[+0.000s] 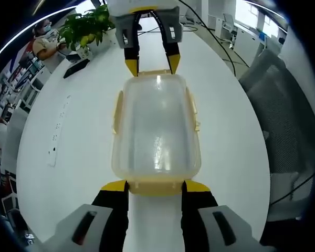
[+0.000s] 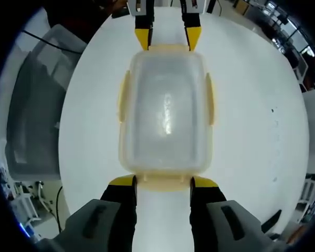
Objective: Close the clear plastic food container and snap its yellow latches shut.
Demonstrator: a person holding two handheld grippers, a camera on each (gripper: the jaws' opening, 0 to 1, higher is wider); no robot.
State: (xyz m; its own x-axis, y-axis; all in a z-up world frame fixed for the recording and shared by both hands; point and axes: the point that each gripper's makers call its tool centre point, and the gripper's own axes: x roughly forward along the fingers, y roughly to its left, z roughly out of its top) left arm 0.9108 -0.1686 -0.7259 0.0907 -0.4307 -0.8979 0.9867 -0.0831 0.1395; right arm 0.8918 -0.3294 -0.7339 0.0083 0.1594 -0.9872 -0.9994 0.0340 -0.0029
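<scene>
A clear plastic container (image 1: 156, 126) (image 2: 165, 113) lies on the white table (image 1: 233, 152) with its lid on. Yellow latches run along its long sides (image 1: 117, 113) (image 2: 210, 97) and stand slightly out from the walls. My left gripper (image 1: 156, 186) is open, and its yellow fingertips (image 1: 115, 186) flank the near-end latch (image 1: 156, 185). At the opposite end my right gripper (image 1: 153, 64) is open too, its tips at the far corners. In the right gripper view, my right gripper (image 2: 164, 182) straddles the near-end latch (image 2: 164, 181), with the left gripper (image 2: 168, 38) across from it.
A potted plant (image 1: 86, 26) and a dark object stand at the table's far end. A white power strip (image 1: 58, 136) lies to the left of the container. A grey mesh chair (image 1: 283, 121) (image 2: 34, 105) stands beside the table. A person (image 1: 42, 39) sits far off.
</scene>
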